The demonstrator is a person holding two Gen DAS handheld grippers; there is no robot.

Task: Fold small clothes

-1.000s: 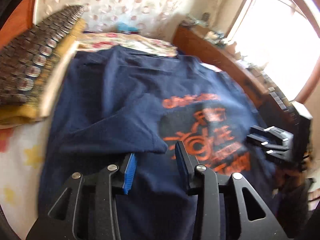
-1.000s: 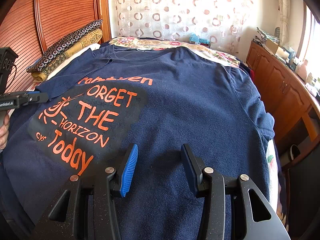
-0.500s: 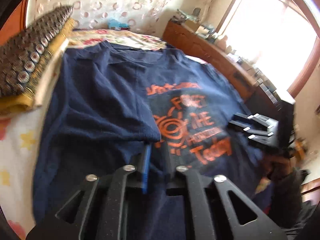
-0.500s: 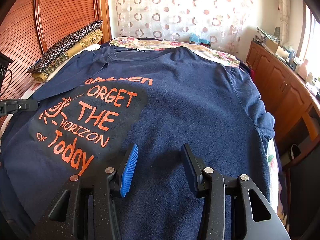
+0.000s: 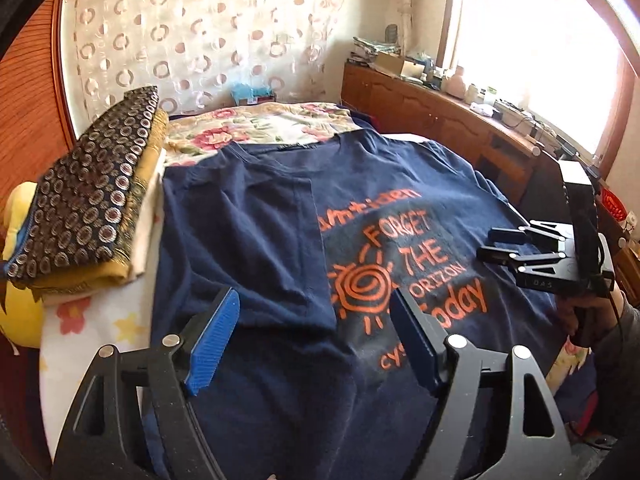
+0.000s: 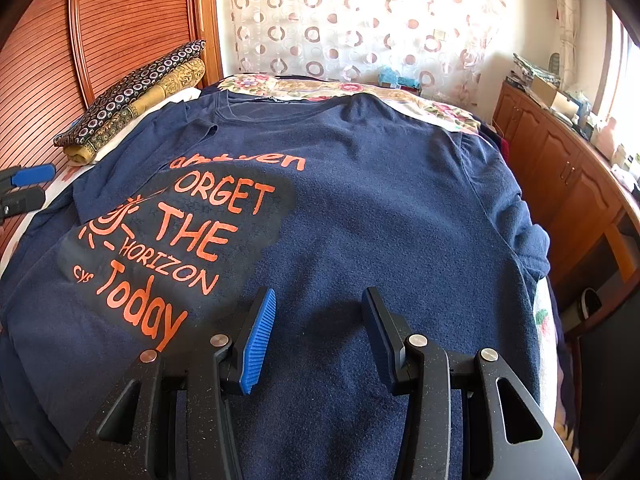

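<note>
Two views split the bed between them. A navy sweatshirt (image 5: 256, 240) with orange lettering lies spread face up over the bed (image 5: 88, 332), neckline towards the floral cover (image 5: 260, 128) at the far end. From the left wrist view its left sleeve (image 5: 260, 248) shows folded in across the chest, the cuff end lying just short of the orange sun print; the left tongs (image 5: 316, 332) hover above that fold with their jaws opening and nothing between them, the cloth lying free below. That view alone also shows the right tongs (image 5: 500, 246) from the side, held by a hand (image 5: 588, 316) above the sweatshirt's right half, and a bright window (image 5: 532, 48) behind a cluttered wooden cabinet (image 5: 440, 112). The right wrist view shows what the other cannot: the right sleeve (image 6: 516, 216) draped unfolded over the bed's edge, and a slatted wooden headboard (image 6: 100, 32). There the right tongs (image 6: 318, 336) stand parted over plain navy cloth, gripping nothing, while the left tongs' tips poke in at the left edge. Both views take in the stacked patterned pillows (image 5: 80, 208) beside the sweatshirt's shoulder.
</note>
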